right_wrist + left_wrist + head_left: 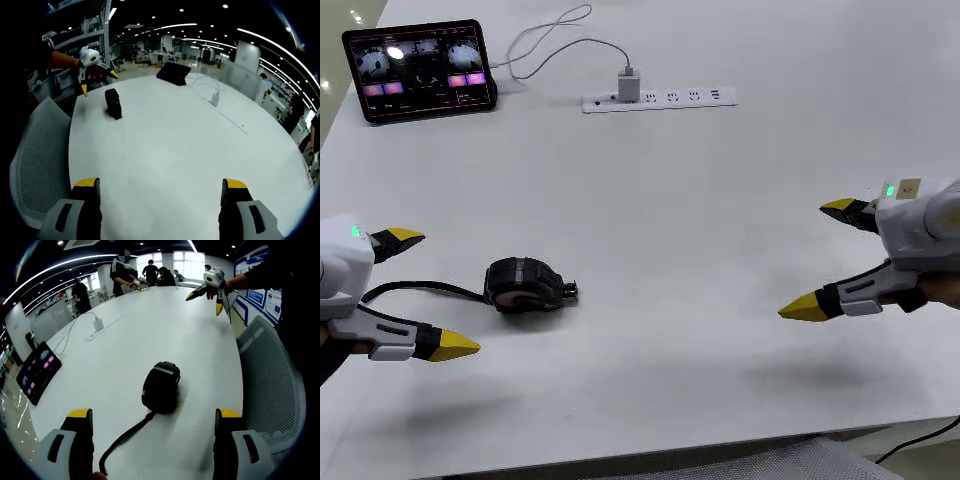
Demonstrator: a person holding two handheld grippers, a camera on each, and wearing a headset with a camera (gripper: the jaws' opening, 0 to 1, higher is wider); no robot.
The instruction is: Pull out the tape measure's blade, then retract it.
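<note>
Left gripper (438,292) and right gripper (815,258) both open, clear of tape measure (525,285); a loose grab may skid it across the tabletop (700,180).

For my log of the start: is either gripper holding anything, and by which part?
Nothing is held. The left gripper and right gripper are open; the black rounded tape measure lies untouched on the white table.

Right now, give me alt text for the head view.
A black tape measure lies on a white table, no blade drawn out, between two open yellow-tipped grippers: the left gripper close beside it, the right gripper farther off. A tablet and power strip sit behind.
</note>
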